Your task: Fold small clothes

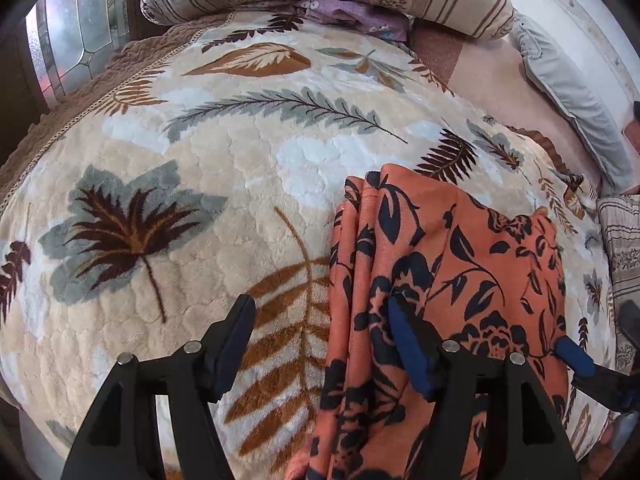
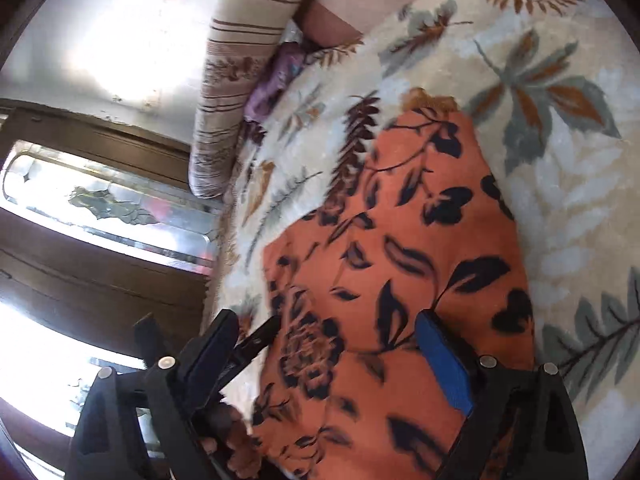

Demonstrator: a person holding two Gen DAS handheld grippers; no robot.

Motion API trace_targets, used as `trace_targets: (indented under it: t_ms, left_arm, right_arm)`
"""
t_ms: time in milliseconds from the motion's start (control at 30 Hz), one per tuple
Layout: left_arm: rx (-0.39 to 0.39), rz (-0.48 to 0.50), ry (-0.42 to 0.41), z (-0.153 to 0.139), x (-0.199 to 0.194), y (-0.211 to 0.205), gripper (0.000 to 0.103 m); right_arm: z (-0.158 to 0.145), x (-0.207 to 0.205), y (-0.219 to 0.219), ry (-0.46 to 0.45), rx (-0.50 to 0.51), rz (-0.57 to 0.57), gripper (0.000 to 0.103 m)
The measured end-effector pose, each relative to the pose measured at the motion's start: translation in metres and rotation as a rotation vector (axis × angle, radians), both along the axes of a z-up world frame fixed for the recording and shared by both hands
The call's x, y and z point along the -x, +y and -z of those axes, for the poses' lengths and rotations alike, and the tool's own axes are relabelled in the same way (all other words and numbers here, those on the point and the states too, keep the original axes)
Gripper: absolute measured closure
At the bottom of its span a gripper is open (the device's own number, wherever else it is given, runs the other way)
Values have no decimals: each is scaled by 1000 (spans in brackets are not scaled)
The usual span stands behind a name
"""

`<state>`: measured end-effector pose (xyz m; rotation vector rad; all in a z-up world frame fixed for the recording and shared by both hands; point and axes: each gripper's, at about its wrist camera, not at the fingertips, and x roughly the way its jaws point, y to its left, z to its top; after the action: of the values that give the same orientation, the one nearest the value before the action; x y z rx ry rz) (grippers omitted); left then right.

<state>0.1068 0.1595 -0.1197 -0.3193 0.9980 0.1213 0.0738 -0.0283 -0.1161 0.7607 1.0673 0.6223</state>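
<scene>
Both tongs stand apart: the left tongs straddle the folded orange floral garment's left edge on the leaf-patterned blanket, while the right tongs hover above the garment's surface.

The right hand-held gripper hangs spread over an orange floral garment; leaf-patterned blanket beneath.

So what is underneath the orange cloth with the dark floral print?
The orange floral cloth lies on the cream leaf-patterned plush blanket, which shows around its edges. It is folded in layers, so whatever lies between or beneath them is hidden.
</scene>
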Motion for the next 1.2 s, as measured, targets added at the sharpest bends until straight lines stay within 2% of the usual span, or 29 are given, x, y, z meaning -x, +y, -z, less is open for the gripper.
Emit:
trace_targets:
  t_ms: [133, 200, 300, 367, 467, 567, 600, 667, 767, 800, 867, 900, 967, 1033, 1100, 1133, 1200]
  left_arm:
    - [11, 17, -41, -13, 39, -1, 27]
    - [29, 41, -46, -9, 61, -5, 25]
    - [-19, 65, 39, 20, 80, -13, 22]
    - [-36, 58, 16, 22, 88, -16, 22]
    - [-11, 49, 0, 7, 97, -17, 22]
    - [-39, 52, -22, 3, 103, -18, 22]
    - [-60, 57, 5, 9, 100, -18, 22]
    - [-40, 58, 33, 19, 100, -14, 22]
    - [-40, 40, 18, 13, 102, -14, 22]
    - [-66, 48, 14, 12, 102, -17, 22]
    - [-85, 63, 18, 15, 101, -20, 22]
    - [-71, 60, 20, 18, 101, -18, 22]
    - [-54, 55, 19, 21, 101, -14, 22]
    - [-68, 63, 15, 21, 102, -15, 21]
    - [-81, 67, 10, 23, 101, -16, 19]
    - [-84, 67, 10, 24, 101, -17, 18]
    - [-91, 70, 14, 23, 100, -18, 18]
  right_arm:
    - [-21, 43, -16, -99, 22, -1, 12]
    - [-15, 63, -30, -87, 3, 19, 11]
    - [5, 80, -33, -21, -46, -20, 11]
    - [27, 83, -25, 44, -39, -65, 11]
    - [21, 94, -30, 5, -54, -46, 11]
    - [14, 105, -41, -40, -38, -3, 11]
    - [15, 105, -45, -41, -27, 15, 11]
    - [19, 101, -60, -17, -12, 62, 11]
    - [27, 83, -78, 0, 6, 105, 11]
    - [33, 74, -79, 29, 7, 101, 11]
    - [56, 59, -71, 117, -65, 52, 12]
    - [56, 58, -67, 106, -42, 43, 14]
    - [47, 58, -51, 70, 54, -17, 57]
    - [33, 63, -40, 5, 160, -39, 64]
    - [22, 71, -28, -65, 294, -50, 65]
    - [25, 72, -23, -71, 346, -54, 65]
    - [35, 71, -25, -41, 352, -50, 53]
